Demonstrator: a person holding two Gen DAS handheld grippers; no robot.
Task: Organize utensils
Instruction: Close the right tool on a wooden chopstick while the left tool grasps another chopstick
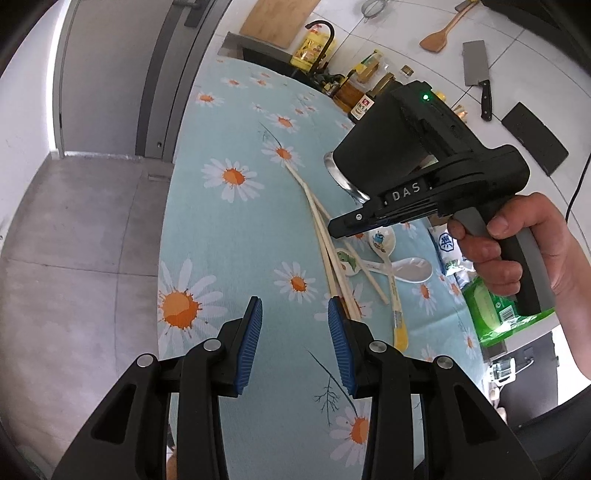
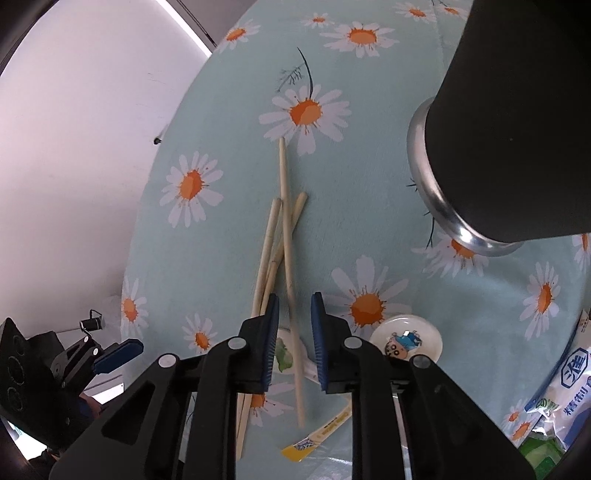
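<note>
Closest to my left lens are the blue ribbed pads of the left gripper (image 1: 294, 334), standing apart with only the daisy-print tablecloth (image 1: 229, 236) between them; nothing is held there. Just past its right pad the near ends of the pale wooden chopsticks (image 1: 325, 236) run away from me across the cloth.

My right gripper (image 2: 294, 334) points steeply down over the same pile. Its jaws are narrowly parted, and one chopstick (image 2: 291, 295) runs up through the gap without either pad pressing on it, so I read it as not gripping. The other chopsticks (image 2: 267, 243) fan out to the left of that one, crossing each other. In the left view I see that tool from outside, with "DAS" (image 1: 406, 192) in raised letters on its black body, a green light lit on top, and a hand (image 1: 517, 247) wrapped round the grey handle.

Under the right gripper lie two white ceramic spoons: one with a cartoon boy printed in its bowl (image 2: 406, 341), one with a green dinosaur figure (image 1: 347, 258). A yellow-tipped utensil (image 2: 317, 437) lies near them; its handle carries print too small for me to read.

A black cylinder on a shiny metal base (image 2: 443, 206) stands on the cloth beside the pile. At the right edge sits a white and blue packet (image 2: 565, 384) with Chinese characters, of which I can make out "精制". Beyond the table, a dark bottle (image 1: 364, 107) wears a red-and-white label I cannot read, and a cleaver (image 1: 478, 75) and a wooden spatula (image 1: 441, 35) hang on the white tiled wall.
</note>
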